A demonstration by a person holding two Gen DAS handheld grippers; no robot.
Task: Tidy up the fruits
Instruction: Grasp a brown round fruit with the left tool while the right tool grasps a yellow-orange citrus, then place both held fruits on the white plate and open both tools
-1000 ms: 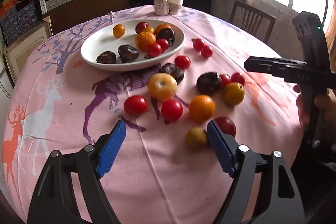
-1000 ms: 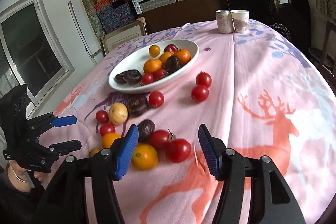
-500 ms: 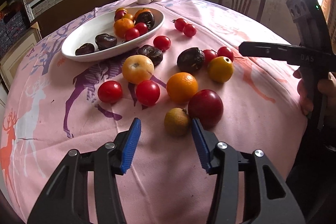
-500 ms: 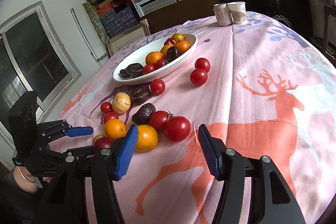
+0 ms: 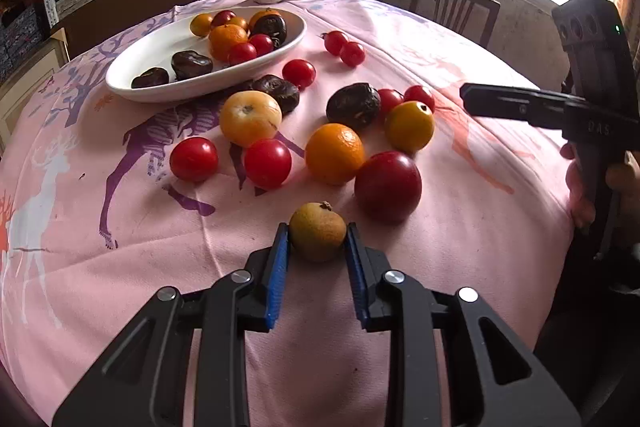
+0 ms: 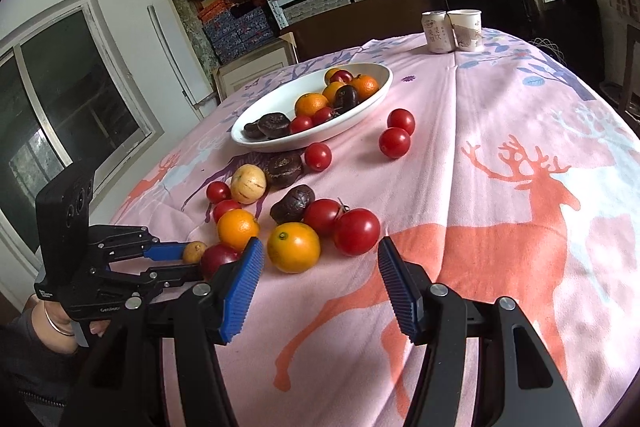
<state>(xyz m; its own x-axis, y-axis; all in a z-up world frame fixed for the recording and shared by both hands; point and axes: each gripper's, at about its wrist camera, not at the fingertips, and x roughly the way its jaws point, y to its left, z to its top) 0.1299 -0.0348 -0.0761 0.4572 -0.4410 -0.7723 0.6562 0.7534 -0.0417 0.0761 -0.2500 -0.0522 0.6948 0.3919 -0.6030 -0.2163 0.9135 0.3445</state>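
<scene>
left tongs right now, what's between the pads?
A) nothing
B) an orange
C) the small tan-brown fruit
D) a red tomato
C: the blue pads of the left tongs press both sides of the small tan-brown fruit on the pink tablecloth; the right-wrist view shows the same.

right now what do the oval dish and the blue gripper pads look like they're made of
Oval dish: probably glazed ceramic, possibly melamine; white, smooth, glossy, with a thick rolled rim. Blue pads on the right gripper: likely rubber or soft plastic; matte, with fine ribs across the face.
</scene>
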